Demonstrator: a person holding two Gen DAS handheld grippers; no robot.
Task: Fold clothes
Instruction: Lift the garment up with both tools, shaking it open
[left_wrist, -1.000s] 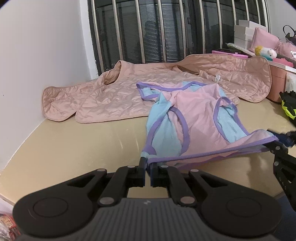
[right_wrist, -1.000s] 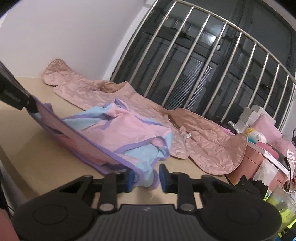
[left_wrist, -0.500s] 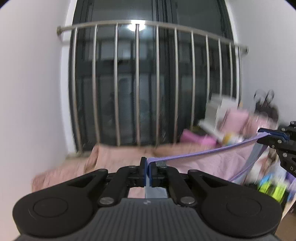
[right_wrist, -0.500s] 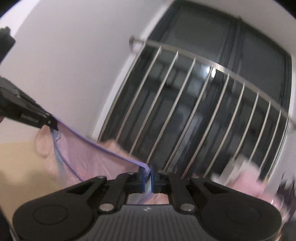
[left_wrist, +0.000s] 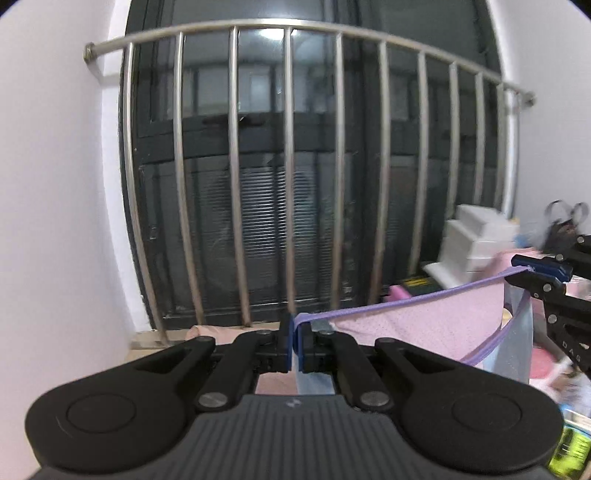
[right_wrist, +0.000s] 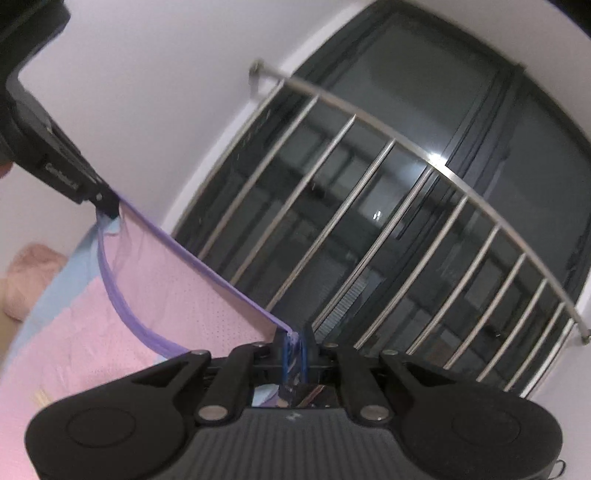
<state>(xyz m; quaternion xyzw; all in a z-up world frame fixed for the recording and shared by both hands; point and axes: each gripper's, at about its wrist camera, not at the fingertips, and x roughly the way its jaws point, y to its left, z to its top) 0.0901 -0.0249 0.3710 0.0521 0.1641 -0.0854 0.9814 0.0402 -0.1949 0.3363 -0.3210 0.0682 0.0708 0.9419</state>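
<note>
- The window (left_wrist: 295, 184), dark behind a curved steel railing (left_wrist: 288, 37), filled most of the scene ahead of both tongs, with white wall (left_wrist: 55, 184) at its left.
- The garment (right_wrist: 155, 295), pink mesh with light blue panels and purple trim, hung in the air between the two tongs; its purple top edge ran taut from one to the other, and the rest drooped below that edge.
- The left tongs (left_wrist: 293, 347) were pressed together on one corner of the garment's purple edge, and the cloth led off to their right. In the right wrist view the same tongs (right_wrist: 110, 210) stood at upper left, with the garment falling from their tip.
- The right tongs (right_wrist: 295, 350) were likewise pinching the other corner, the purple hem bunched between the blue pads. From the left wrist view they (left_wrist: 532, 267) showed at the right edge, level with the hem's far end.
- A quilted pink jacket (right_wrist: 33, 280) lay below and to the left of the right tongs, partly hidden behind the hanging garment; a strip of it (left_wrist: 207, 330) also showed just past the left tongs, at the foot of the railing.
- White boxes (left_wrist: 476, 240) were stacked to the right of the left tongs, behind the garment's raised edge, amid blurred clutter that I could not make out.
- A dark bag (left_wrist: 561, 229) stood farther right, above the right tongs.
</note>
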